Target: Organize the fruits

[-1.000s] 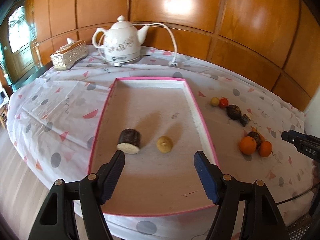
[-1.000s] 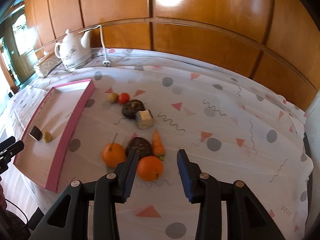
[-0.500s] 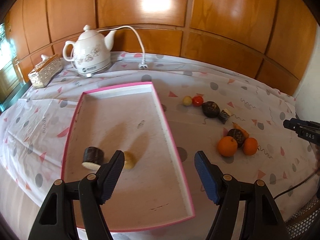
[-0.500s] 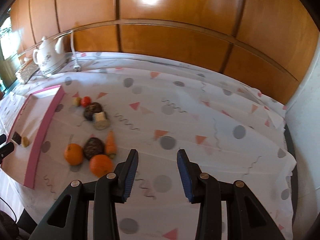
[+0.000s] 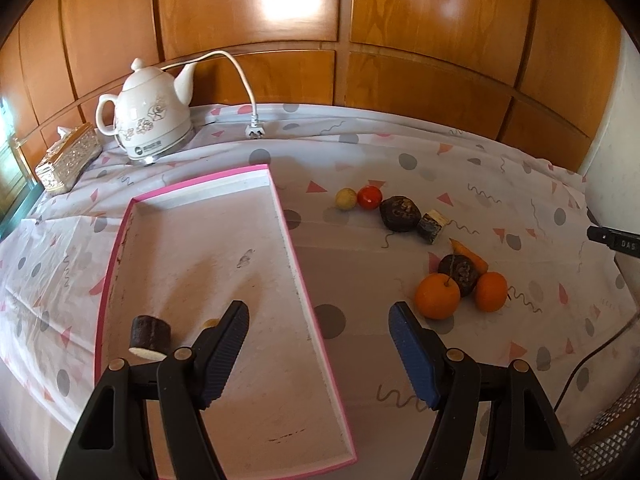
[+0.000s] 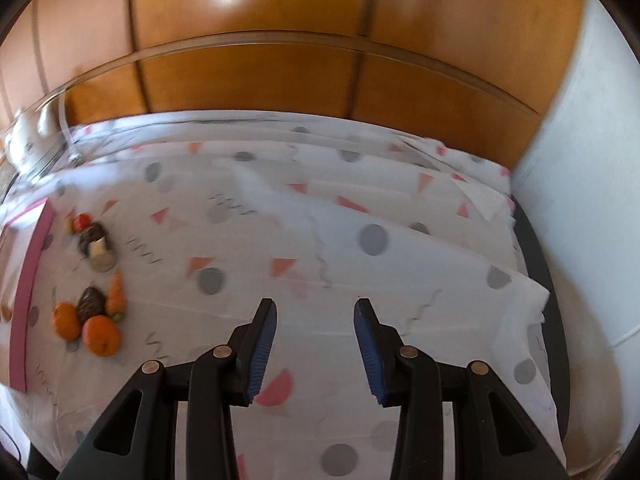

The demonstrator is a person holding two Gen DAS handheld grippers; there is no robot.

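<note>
Oranges [image 5: 437,296] just right of empty left claw [image 5: 318,342]

left hand-held gripper [image 5: 318,326], right hand-held gripper [image 6: 315,322], black frames, blue ribbed pads, brass-coloured screws

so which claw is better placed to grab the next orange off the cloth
Left. The left claw is open and empty, with the nearest orange just beyond its right finger. The right claw faces bare tablecloth, the fruit far to its left.
</note>
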